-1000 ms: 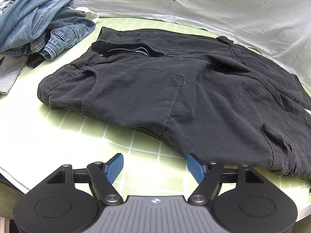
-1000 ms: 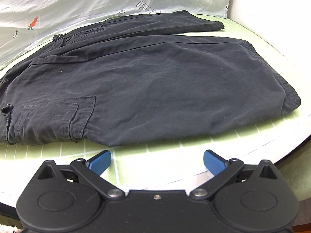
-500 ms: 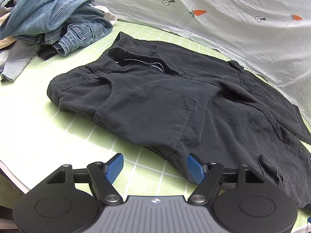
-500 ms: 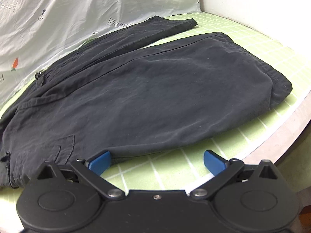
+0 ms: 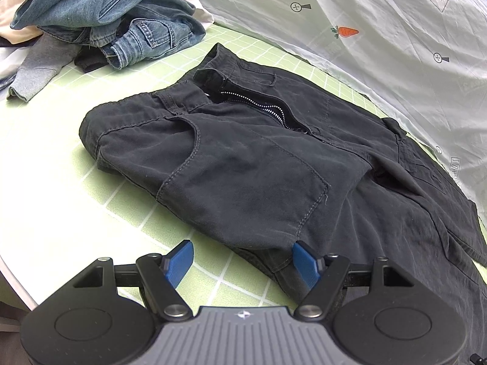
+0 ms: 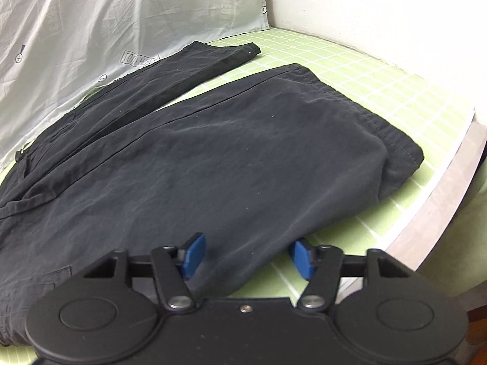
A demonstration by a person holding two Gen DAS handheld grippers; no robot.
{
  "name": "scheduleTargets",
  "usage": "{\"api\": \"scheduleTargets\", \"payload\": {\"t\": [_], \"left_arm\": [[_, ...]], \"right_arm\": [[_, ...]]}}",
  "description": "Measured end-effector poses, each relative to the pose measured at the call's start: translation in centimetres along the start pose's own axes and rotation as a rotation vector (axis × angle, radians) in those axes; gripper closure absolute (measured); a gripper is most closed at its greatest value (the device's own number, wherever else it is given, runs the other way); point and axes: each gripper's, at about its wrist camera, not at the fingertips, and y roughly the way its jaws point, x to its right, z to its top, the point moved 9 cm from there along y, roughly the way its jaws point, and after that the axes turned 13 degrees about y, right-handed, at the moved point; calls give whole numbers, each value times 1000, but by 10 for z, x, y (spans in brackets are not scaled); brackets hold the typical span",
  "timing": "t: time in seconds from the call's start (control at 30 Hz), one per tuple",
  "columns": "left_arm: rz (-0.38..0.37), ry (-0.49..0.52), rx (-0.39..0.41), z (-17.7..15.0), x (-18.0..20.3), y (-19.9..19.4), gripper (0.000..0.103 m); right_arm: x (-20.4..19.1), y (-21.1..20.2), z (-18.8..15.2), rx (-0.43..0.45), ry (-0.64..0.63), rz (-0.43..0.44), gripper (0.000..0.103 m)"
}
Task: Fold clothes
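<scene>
Lying spread on the green checked mat (image 5: 61, 164), the dark grey cotton trousers (image 5: 258, 164) fill the table. The left gripper (image 5: 242, 263) stands open at their near edge; the right gripper (image 6: 245, 255), jaws just narrowing, straddles the leg's edge without pinching it.

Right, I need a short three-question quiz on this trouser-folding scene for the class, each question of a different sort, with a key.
1. True or false: the zip on the black trousers is done up.
2. What lies on the checked table past the waistband? A) a pile of denim clothes B) a stack of books C) a pair of shoes
3. Fill in: the pale sheet behind is printed with orange ____.
Key: 1 false, it gapes open. 2 A. 3 carrots.
</scene>
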Motion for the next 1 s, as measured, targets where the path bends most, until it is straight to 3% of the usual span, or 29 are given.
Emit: {"api": "scheduleTargets", "payload": {"t": [0.03, 0.07, 0.1, 0.17, 0.33, 0.47, 0.67, 0.77, 0.9, 1.0], "left_arm": [[-2, -4, -3, 1, 1, 3, 35], [-5, -12, -10, 1, 2, 6, 43], [-15, -25, -15, 2, 4, 9, 50], [-52, -73, -30, 3, 7, 16, 75], [-70, -127, 28, 18, 14, 14, 93], [-90, -141, 161, 58, 25, -15, 94], [-81, -64, 353, 143, 54, -51, 95], [-41, -5, 352, 161, 64, -33, 95], [-1, -38, 270, 162, 61, 7, 95], [-13, -14, 287, 181, 66, 9, 95]], "right_arm": [[2, 1, 3, 11, -5, -22, 69], [4, 2, 6, 21, -4, -39, 86], [6, 2, 9, 23, 7, -38, 90], [10, 2, 16, 24, 61, 1, 95], [-7, -7, 44, 83, 102, 77, 99], [-42, -24, 80, 173, 59, 151, 99], [-103, -58, 148, 327, -21, 283, 100], [-128, -55, 168, 369, -78, 306, 100], [-149, -6, 165, 319, -194, 213, 100], [-164, 12, 171, 301, -212, 197, 100]]}}
